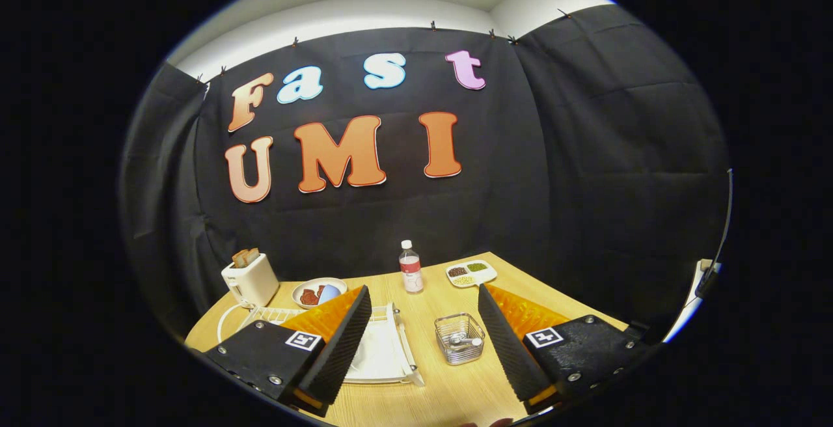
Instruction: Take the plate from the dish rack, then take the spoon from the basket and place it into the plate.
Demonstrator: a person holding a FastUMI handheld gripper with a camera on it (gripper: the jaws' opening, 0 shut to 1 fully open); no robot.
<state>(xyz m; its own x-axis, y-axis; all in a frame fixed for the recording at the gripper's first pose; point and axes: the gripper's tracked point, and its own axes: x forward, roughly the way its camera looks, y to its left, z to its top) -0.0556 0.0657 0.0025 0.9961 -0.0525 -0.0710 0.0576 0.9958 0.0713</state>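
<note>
My gripper point(423, 291) is open and held above the near part of a wooden table point(455, 388), with nothing between its fingers. A white dish rack point(409, 352) lies under and just right of the left finger. A white plate point(381, 349) appears to rest flat in it, partly hidden by that finger. Between the two fingers, closer to the right one, stands a small wire basket point(459, 339). A metal spoon point(465, 340) lies inside it.
Farther back on the table stand a plastic bottle point(410, 267), a white divided dish point(470, 273) with grains, a bowl point(319, 293) holding food, and a white toaster point(250, 278) with bread. Black cloth walls close in the far sides.
</note>
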